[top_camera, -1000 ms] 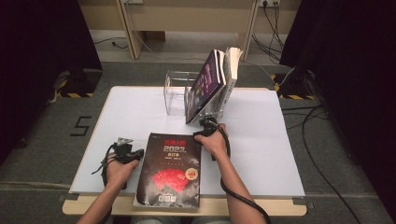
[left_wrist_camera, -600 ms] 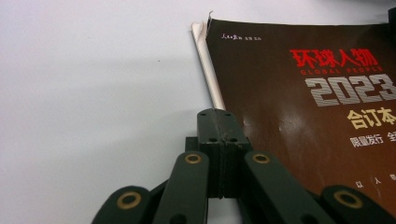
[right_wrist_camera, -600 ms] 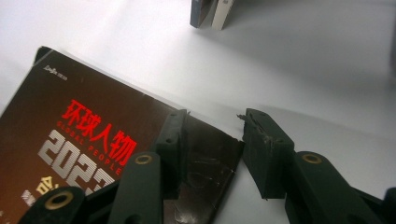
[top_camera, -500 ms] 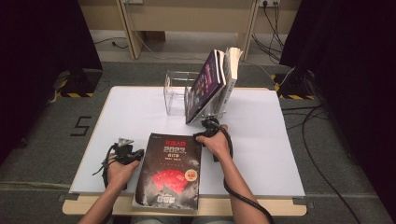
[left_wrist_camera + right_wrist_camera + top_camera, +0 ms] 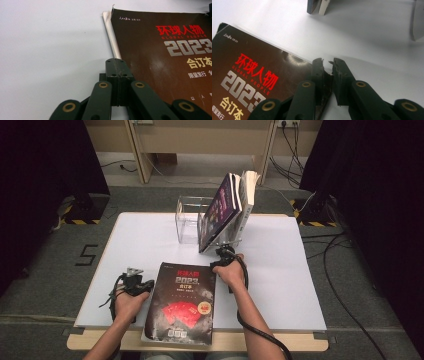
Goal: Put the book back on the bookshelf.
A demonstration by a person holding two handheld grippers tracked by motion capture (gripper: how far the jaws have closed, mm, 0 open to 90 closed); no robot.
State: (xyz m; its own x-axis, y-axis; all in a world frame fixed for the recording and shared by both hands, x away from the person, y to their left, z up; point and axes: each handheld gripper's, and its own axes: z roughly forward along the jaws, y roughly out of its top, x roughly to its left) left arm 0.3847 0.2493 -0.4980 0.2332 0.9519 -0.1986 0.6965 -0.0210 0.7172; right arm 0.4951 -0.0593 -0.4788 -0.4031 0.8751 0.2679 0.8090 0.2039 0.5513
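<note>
We are pressing our left gripper (image 5: 116, 65) fully together with nothing between the jaws, its tips lying on the white table (image 5: 140, 240) against the left edge of the dark book (image 5: 183, 303), just beside the pale page block (image 5: 110, 35). We are holding our right gripper (image 5: 327, 65) at the book's far right corner, and its jaws have just been closing; in the right gripper view the corner of the cover is sitting between them, with a narrow gap left at the tips, so we cannot tell whether the pads are truly pinching it. In the high view the left gripper (image 5: 134, 282) is sitting at the book's left side and the right gripper (image 5: 224, 254) at its far right corner, each in one of our hands.

The book is lying flat and closed at the near middle of the table, its near edge hanging slightly over the table's front. Its cover is dark brown to black, glossy, carrying red Chinese characters, a large striped "2023" and a red picture lower down.

Farther off, a clear holder (image 5: 192, 219) is standing at the far middle of the table, with two books (image 5: 227, 207) leaning in it, tilted to the right
</note>
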